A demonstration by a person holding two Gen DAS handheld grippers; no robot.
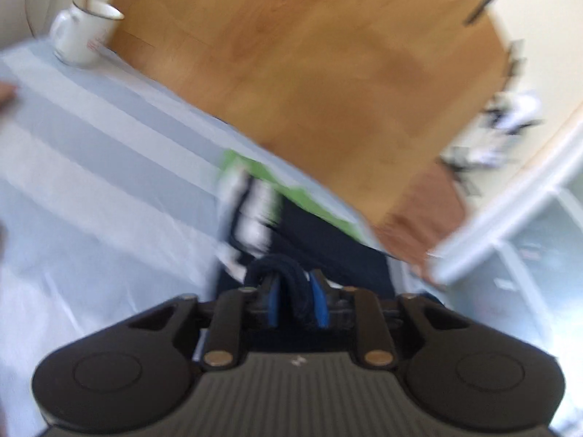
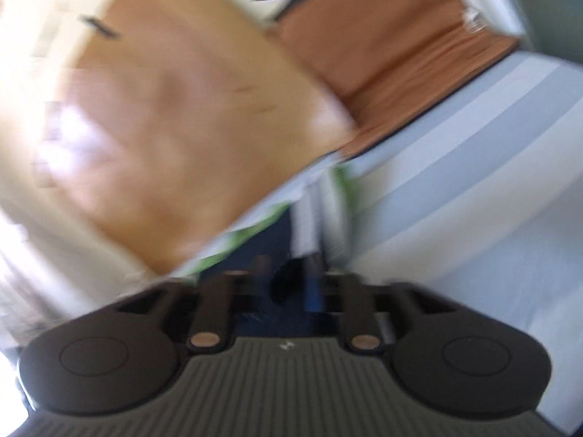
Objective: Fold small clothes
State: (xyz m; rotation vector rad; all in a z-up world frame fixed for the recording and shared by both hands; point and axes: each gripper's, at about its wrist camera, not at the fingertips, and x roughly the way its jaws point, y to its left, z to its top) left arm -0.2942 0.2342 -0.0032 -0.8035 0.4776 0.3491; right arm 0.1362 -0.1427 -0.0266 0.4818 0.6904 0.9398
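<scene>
A small dark navy garment [image 1: 320, 233] with white stripes and green trim lies near the table's edge on a pale blue and white striped cloth [image 1: 91, 138]. My left gripper [image 1: 294, 291] is shut on a bunched navy fold of it, between the blue pads [image 1: 317, 300]. In the right wrist view my right gripper [image 2: 288, 284] is shut on the same navy garment [image 2: 262, 247]; the white stripe [image 2: 306, 218] runs ahead of it. Both views are motion-blurred.
A white mug [image 1: 82, 32] with a spoon stands at the far left of the striped cloth. Beyond the table edge is wooden floor [image 1: 309, 65], a brown cushion [image 2: 393, 47] and a white shelf frame [image 1: 510, 218].
</scene>
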